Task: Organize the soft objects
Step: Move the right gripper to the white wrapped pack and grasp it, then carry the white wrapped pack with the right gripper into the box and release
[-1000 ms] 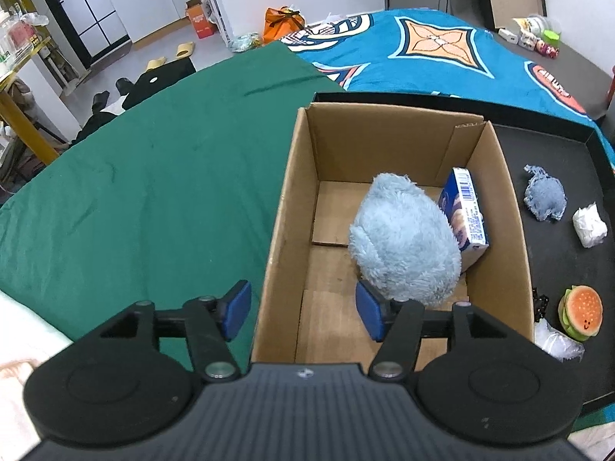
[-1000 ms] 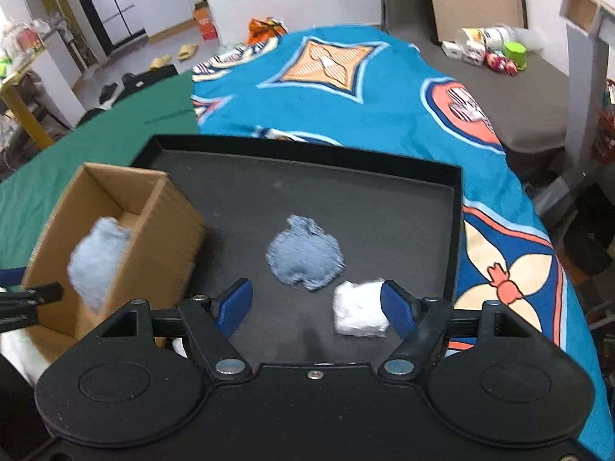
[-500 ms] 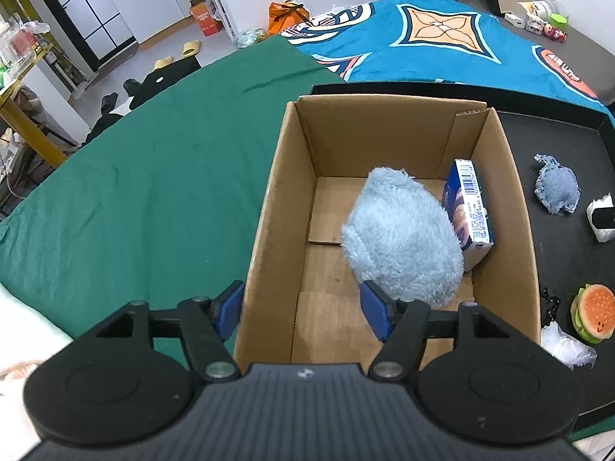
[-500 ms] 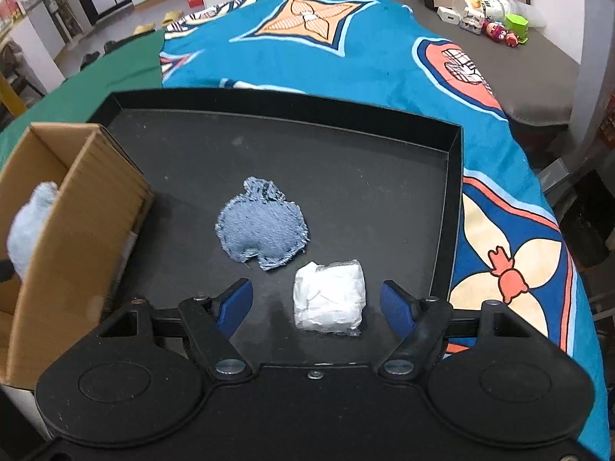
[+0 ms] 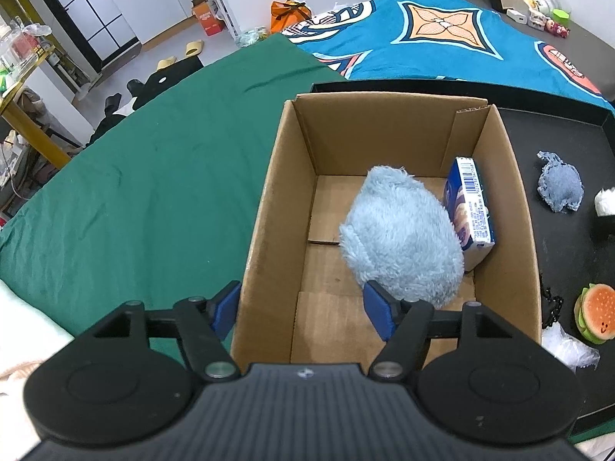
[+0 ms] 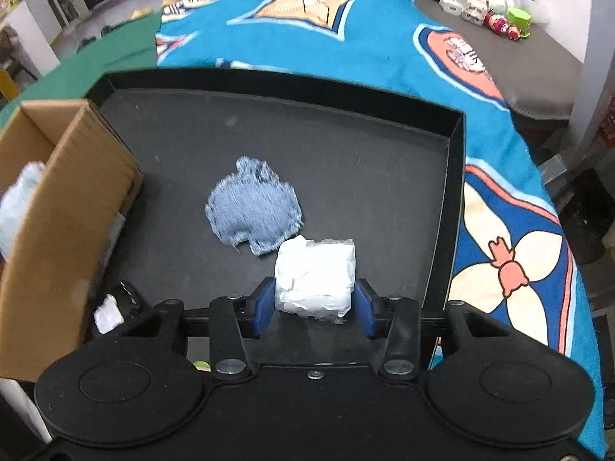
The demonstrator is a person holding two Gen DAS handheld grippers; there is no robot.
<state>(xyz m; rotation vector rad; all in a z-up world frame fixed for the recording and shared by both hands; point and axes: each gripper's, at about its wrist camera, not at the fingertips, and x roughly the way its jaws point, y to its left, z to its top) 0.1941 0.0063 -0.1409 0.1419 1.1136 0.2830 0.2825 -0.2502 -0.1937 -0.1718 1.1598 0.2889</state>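
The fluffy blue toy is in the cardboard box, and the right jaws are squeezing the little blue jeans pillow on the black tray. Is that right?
Not quite. The right gripper's jaws are closing on the white wrapped bundle, not the denim pillow, which lies free on the black tray just beyond it, as the right wrist view shows. The fluffy blue toy is indeed in the cardboard box.

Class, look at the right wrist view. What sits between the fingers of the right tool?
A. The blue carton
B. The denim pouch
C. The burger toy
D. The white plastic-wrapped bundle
D. The right tool has its blue fingers on either side of the white plastic-wrapped bundle on the black tray, closing on it; the denim pouch lies just beyond, outside the fingers.
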